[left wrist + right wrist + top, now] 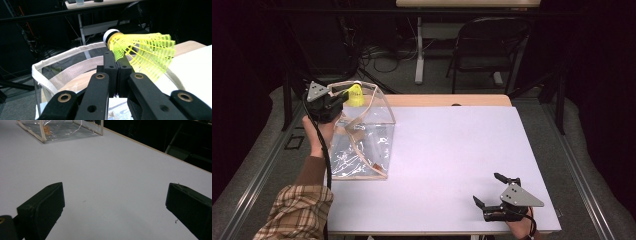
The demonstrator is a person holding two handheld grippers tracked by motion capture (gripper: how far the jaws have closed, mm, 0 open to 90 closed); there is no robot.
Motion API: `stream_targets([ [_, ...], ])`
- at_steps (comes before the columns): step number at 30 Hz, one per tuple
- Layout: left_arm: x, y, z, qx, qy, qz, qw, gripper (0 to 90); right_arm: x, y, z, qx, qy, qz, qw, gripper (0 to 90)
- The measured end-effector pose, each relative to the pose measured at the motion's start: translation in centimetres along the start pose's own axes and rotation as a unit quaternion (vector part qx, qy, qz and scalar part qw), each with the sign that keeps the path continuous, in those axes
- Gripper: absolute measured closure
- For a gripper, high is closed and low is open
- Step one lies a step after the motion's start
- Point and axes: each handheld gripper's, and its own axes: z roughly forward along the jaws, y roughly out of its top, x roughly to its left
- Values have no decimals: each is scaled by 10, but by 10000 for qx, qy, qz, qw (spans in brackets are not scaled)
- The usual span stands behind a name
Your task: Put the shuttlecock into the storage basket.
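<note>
Shuttlecock pinched over the bag's mouth.
Nearest us, our right gripper (490, 191) rests on the white table (452, 150), jaws wide apart with nothing between them. Farther off, our left gripper (117, 65) is clamped on the yellow shuttlecock (142, 53), above the open rim of the clear bag (362, 145).

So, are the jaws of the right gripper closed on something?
No, in the right gripper view the right gripper has its jaws wide apart over the bare white table, with nothing between them.
</note>
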Motion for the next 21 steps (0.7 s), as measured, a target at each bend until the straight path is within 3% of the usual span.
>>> stream_targets([
  [21, 1, -6, 10, 275, -41, 20, 9996, 892, 0, 0, 0, 18, 2, -8, 10000, 18],
])
